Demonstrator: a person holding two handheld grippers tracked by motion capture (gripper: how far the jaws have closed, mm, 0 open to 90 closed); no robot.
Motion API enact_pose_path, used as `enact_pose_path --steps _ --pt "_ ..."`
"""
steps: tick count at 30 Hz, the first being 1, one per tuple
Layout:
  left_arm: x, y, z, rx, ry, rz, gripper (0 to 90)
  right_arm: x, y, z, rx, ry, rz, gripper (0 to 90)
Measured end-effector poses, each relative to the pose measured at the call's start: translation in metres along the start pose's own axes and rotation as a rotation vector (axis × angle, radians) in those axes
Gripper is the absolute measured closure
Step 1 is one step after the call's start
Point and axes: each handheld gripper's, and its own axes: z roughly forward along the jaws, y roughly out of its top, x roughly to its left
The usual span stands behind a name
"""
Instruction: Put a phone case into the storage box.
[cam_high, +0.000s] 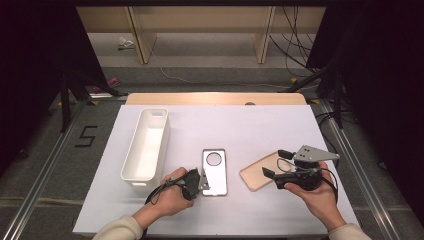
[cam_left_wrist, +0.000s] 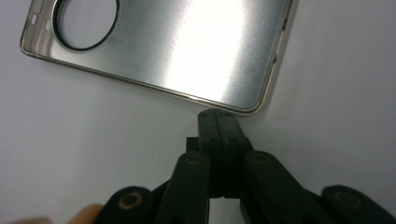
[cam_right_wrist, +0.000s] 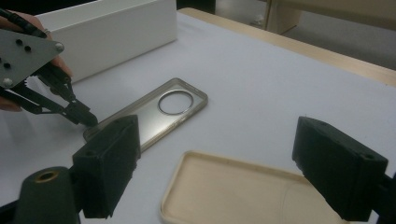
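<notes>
In the right gripper view, the two black jaws of the right gripper (cam_right_wrist: 217, 175) stand nearest, spread wide apart with nothing between them. Just behind and under them lies a beige phone case (cam_right_wrist: 243, 193), its hollow side up, flat on the white table cover (cam_right_wrist: 261, 88). In the high view this gripper (cam_high: 272, 164) hovers over the case's (cam_high: 255, 175) right part, held by the right hand (cam_high: 315, 192).

The jaws of the left gripper (cam_left_wrist: 218, 122) are pressed together, holding nothing. Their tips are at the corner of a silver phone case (cam_left_wrist: 187, 51); I cannot tell if they touch its rim. This case (cam_high: 215, 172) has a round camera hole at its far end and lies in the middle of the table, near the beige one but apart from it. The left hand (cam_high: 172, 195) holds the gripper (cam_high: 201, 181) at the case's near left corner.

A long white bin (cam_high: 146, 145) stands to the left of the silver case, with its open side up.
</notes>
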Motion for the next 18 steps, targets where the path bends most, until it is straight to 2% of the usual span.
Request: enact_pose_path --steps 2,8,18 --pt "0.0023 -0.0013 -0.0001 -0.008 -0.012 -0.014 89.7 0.0001 0.0000 -0.0001 0.001 0.001 0.000 16.3" --pt "0.0010 -0.0001 -0.0001 0.001 -0.004 0.001 89.8 0.0001 0.0000 -0.0001 0.000 0.001 0.000 16.3" --pt "0.0016 -0.0007 -0.0003 0.002 -0.008 -0.002 89.8 -0.0001 0.0000 -0.0004 -0.002 0.002 0.000 16.2"
